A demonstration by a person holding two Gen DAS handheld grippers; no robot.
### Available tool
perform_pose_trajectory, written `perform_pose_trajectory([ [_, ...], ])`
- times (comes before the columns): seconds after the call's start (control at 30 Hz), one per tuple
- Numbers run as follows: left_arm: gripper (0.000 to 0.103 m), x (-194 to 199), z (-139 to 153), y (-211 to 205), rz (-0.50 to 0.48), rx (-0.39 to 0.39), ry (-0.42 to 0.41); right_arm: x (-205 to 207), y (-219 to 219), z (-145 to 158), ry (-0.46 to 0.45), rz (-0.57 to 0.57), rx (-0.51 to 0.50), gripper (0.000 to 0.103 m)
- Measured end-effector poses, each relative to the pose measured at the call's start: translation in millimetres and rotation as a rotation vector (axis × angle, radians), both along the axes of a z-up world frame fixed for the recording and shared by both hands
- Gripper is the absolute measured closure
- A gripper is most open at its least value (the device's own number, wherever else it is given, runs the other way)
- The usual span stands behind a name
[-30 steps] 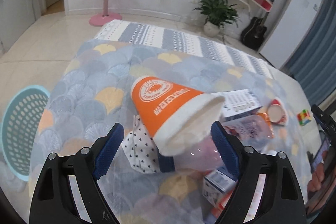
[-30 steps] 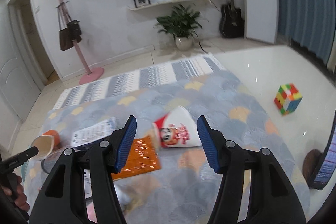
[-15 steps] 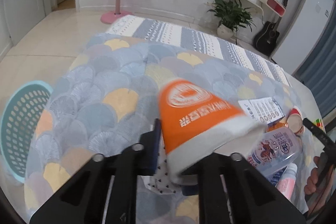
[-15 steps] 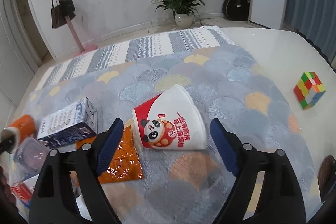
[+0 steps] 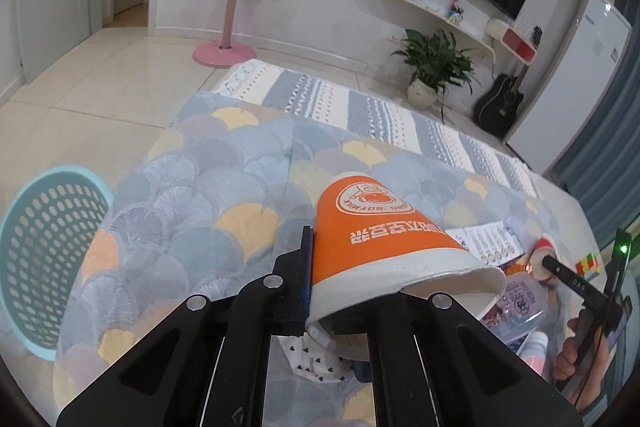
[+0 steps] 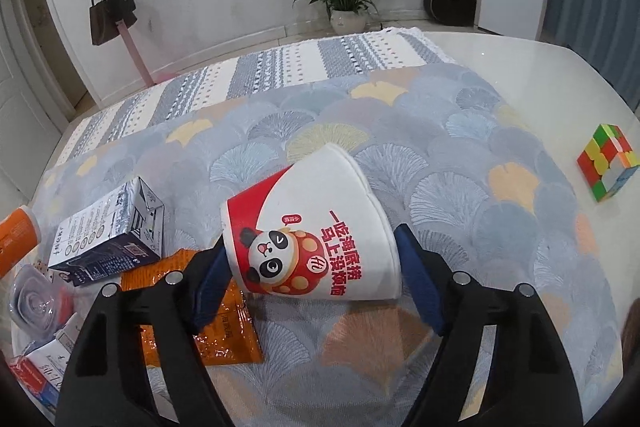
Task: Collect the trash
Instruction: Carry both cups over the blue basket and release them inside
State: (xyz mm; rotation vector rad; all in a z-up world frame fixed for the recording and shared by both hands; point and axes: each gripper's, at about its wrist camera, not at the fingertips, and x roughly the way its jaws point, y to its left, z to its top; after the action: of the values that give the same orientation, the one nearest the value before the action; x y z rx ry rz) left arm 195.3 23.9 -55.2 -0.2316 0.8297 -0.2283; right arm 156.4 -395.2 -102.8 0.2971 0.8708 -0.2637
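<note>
My left gripper is shut on the wall of an orange and white paper cup, one finger outside and the other inside its mouth. The cup lies tilted over the patterned rug. It also shows at the left edge of the right wrist view, as the orange cup. A white and red panda-print paper cup lies on its side on the rug. My right gripper straddles it with its jaws closing. The blue pads stand close on either side, and the cup is not squeezed.
A teal perforated basket stands on the floor left of the rug. Near the panda cup lie a milk carton, an orange wrapper and a clear plastic bottle. A colour cube sits on the glossy floor to the right.
My left gripper has closed on the orange cup's wall and shifted a little with it. My right gripper has come down, widened, and now has the panda cup between its fingers.
</note>
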Motion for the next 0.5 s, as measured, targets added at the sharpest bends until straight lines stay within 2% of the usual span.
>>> perform_pose_trajectory([
  [0.13,0.099,-4.4,11.2,15.0,0.028,-0.033,-0.043,-8.1,5.7,23.3,-0.056,-0.002,0.019,0.030],
  [0.23,0.099,-9.5,21.8,31.2,0.059,-0.057,-0.078,-10.4,26.5,53.9,-0.115,0.032,-0.004,0.030],
  [0.5,0.099,-28.9,46.1,97.7,0.182,-0.072,-0.151,-11.5,139.1,132.9,-0.280,0.220,-0.060,0.030],
])
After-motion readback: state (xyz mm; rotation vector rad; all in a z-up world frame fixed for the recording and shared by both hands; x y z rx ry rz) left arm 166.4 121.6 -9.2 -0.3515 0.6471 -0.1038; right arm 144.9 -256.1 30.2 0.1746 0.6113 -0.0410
